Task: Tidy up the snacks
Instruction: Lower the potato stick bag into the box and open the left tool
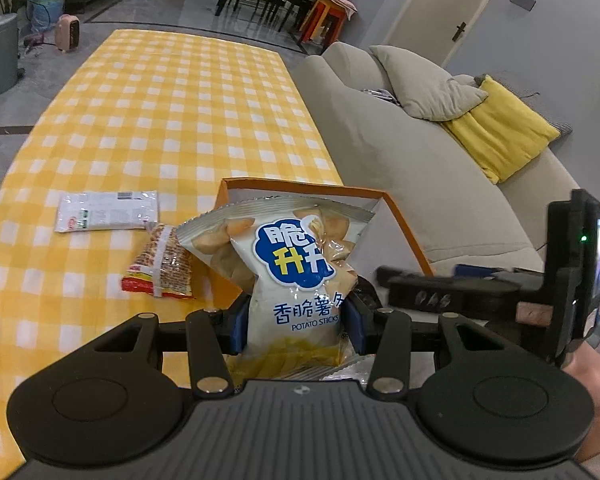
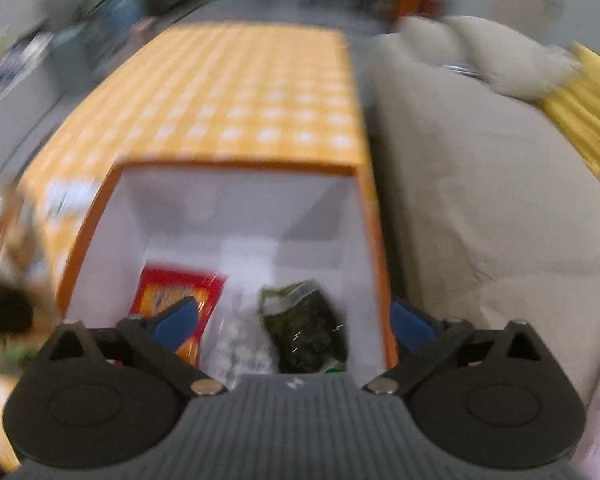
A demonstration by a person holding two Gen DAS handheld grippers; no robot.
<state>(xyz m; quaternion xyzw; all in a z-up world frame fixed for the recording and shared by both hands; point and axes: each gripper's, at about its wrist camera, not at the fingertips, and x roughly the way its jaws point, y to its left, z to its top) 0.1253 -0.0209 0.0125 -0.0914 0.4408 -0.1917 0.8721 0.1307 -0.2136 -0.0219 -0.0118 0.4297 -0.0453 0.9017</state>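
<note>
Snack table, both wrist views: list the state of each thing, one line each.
left claw: shut on the potato sticks bag
potato sticks bag: sealed, held upright in front of the box
right claw: open, holding nothing, over the box
orange box: open, partly filled
red packet: inside the box
dark green packet: inside the box
white packet: flat on the tablecloth
noodle packet: lying on the tablecloth

Yellow-and-white checked tablecloth (image 1: 160,128) showing; white-and-blue potato-stick bag (image 1: 296,264) glinting; orange-walled, white-lined cardboard box (image 2: 236,200) holding red packet (image 2: 172,292), dark green pouch (image 2: 304,328).
</note>
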